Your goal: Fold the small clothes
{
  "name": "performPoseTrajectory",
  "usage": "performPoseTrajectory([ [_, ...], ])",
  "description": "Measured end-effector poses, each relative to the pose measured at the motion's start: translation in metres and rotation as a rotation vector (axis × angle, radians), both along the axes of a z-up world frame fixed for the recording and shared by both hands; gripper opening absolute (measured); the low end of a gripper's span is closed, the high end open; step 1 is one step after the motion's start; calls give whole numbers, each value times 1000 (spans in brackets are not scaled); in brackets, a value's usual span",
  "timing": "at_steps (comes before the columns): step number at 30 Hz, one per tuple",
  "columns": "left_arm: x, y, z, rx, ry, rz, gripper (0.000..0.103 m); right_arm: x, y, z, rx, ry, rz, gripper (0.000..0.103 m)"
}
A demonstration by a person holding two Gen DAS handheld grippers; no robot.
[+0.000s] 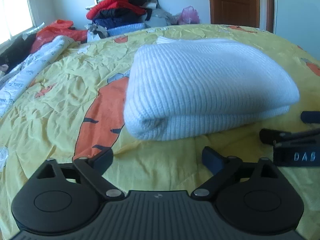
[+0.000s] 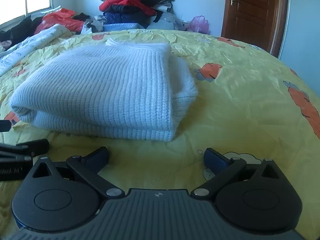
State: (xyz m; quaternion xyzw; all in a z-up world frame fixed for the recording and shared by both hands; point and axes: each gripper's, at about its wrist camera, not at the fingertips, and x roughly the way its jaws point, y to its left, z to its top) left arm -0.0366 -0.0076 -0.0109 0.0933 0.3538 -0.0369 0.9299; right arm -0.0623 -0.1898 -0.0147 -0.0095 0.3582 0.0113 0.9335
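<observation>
One yellow carrot-print bed (image 1: pixel 60 84) carries it all; folded white ribbed sweater (image 1: pixel 200 84) lies mid-bed, clothes pile (image 1: pixel 124 6) beyond the far edge. Left tongs (image 1: pixel 158 158) and right tongs (image 2: pixel 156 157) spread wide, empty, near the sweater.

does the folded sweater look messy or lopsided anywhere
Mostly tidy. The white sweater lies folded on the yellow bedsheet, but its layers do not line up on the right side: a lower layer bulges out past the top layer's edge. Both tools are open and clear of it.
</observation>
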Motion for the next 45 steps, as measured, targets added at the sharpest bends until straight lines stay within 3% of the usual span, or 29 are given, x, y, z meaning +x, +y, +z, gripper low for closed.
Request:
performPoseTrajectory([
  [3,-4,5,-6,-32,-40,15,103,1,0,-1,0,-9,6,103],
  [7,9,17,-5,-123,22,44,103,-1,0,-4,9,-23,12,103],
  [15,13,14,-6,-108,5,76,103,8,6,4,9,82,8,103],
  [20,7,13,-8,-108,-30,78,103,8,7,1,12,51,-2,103],
  [25,15,15,-10,-121,-29,69,103,2,5,-7,17,-40,-3,103],
  [45,12,17,-13,-139,-34,60,103,2,5,-11,18,-62,-14,103],
])
